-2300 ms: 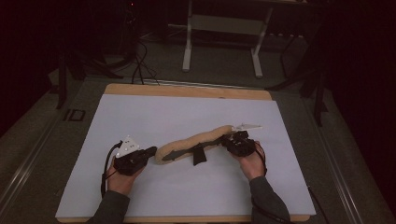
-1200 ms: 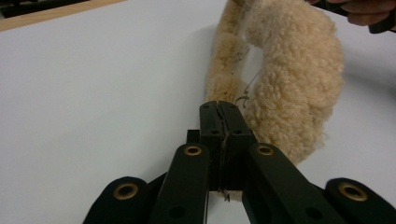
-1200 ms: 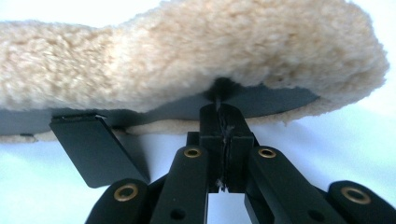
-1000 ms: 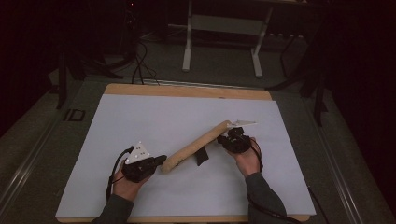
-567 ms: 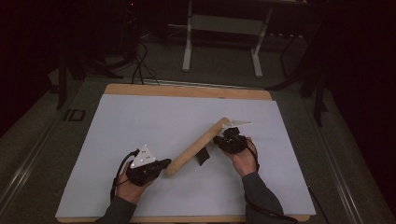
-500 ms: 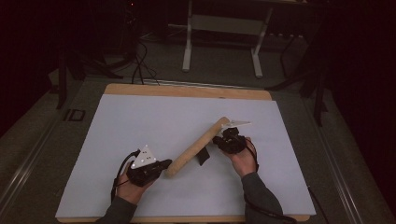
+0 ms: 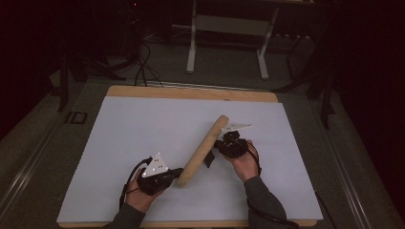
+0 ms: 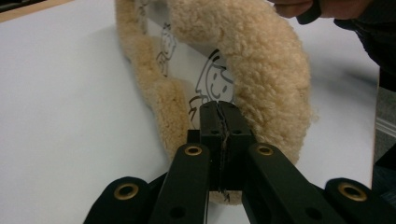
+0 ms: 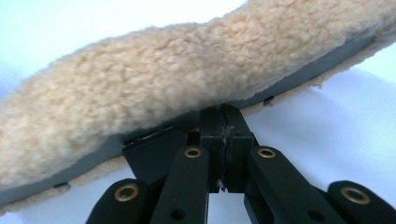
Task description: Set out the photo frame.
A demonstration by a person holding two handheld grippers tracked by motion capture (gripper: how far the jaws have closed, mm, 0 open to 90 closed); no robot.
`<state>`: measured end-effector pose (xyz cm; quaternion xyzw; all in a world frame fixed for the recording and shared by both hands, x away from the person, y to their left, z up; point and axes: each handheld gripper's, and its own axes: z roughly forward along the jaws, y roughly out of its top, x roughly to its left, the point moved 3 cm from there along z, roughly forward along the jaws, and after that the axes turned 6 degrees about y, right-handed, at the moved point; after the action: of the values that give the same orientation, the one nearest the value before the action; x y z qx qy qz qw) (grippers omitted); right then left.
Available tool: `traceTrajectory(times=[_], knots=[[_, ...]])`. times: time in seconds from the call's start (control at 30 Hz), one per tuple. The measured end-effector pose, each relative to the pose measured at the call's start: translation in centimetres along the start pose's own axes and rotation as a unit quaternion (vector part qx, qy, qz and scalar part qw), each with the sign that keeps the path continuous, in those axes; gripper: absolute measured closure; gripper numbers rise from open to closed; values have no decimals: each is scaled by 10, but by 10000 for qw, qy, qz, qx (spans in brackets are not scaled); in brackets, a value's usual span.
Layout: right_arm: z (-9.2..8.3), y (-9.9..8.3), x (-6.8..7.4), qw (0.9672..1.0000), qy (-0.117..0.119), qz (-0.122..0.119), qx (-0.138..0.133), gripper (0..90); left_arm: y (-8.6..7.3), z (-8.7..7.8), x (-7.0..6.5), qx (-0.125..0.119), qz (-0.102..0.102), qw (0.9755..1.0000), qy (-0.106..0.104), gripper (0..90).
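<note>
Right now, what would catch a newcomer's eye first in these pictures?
A long tan fleece pad lies slantwise in the middle of the white table sheet. The left gripper is shut on its near end and the right gripper on its side edge. Inside the fold, cartoon faces are printed.

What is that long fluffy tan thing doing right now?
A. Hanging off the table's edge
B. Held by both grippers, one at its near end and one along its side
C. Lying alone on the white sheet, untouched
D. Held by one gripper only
B: the left gripper pinches the near end of the fleece strip, and the right gripper grips it along its side, both with jaws shut.
</note>
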<state>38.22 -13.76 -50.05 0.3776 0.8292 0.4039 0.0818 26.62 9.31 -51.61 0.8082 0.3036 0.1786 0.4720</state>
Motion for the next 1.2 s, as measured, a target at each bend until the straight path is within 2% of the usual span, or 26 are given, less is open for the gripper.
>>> traceTrajectory(times=[0.3, 0.8, 1.2], knots=[[-6, 4, 3, 9999, 78, -113, 23, 889, 2, 4, -7, -6, 92, 9999, -72, 900], [-2, 6, 10, 9995, 100, -256, 150, 888, 6, 15, -22, -50, 249, 9994, -220, 900], [-1, 8, 14, 9992, 120, -322, 183, 889, 10, 25, -31, -91, 336, 9991, -244, 900]])
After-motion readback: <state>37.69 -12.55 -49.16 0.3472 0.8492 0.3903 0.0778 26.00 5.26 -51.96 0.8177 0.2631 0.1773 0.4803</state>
